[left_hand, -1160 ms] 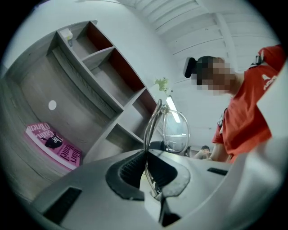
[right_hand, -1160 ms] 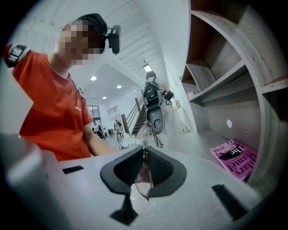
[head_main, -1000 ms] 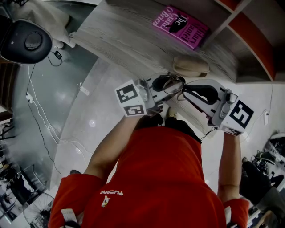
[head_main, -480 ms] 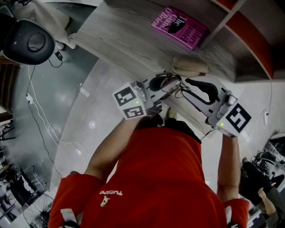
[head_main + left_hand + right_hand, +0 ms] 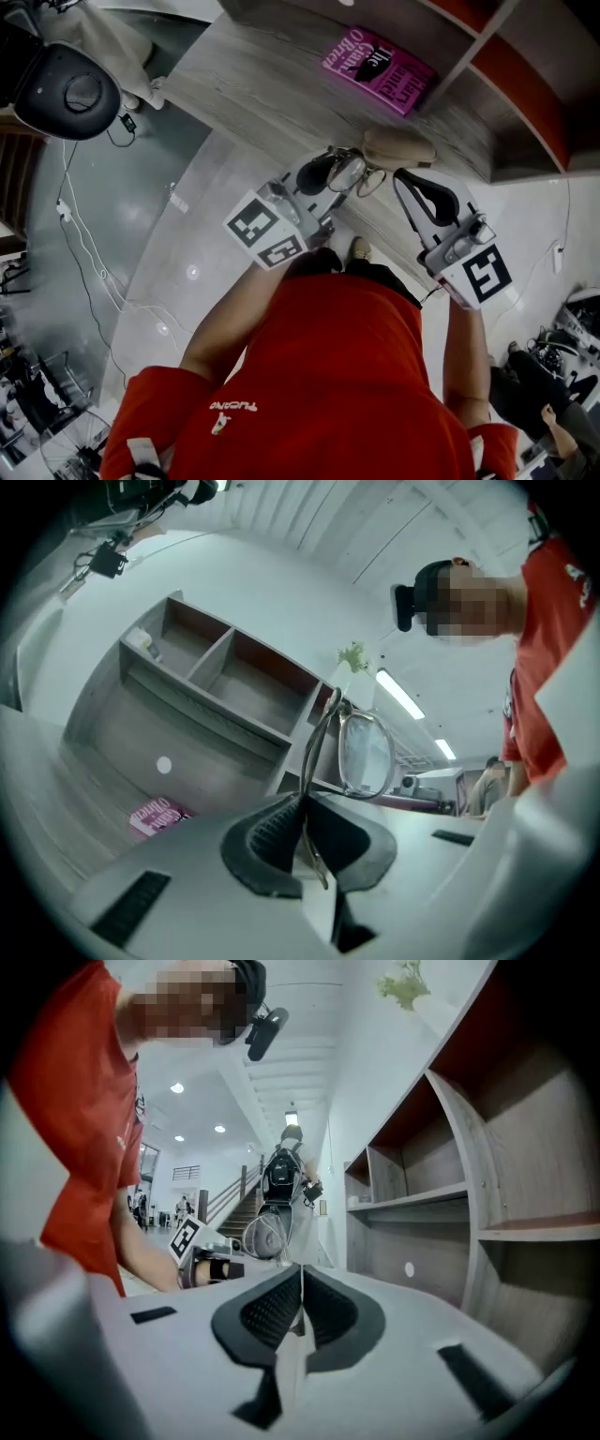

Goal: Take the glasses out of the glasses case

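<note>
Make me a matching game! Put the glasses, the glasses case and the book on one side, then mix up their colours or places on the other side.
Things:
1. glasses
2. glasses case
3. book

Clues:
A. pink, lying flat on the desk
B. beige, on the desk near its edge
C. pinched in the left gripper, lifted off the desk

Pairs: 1-C, 2-B, 3-A
</note>
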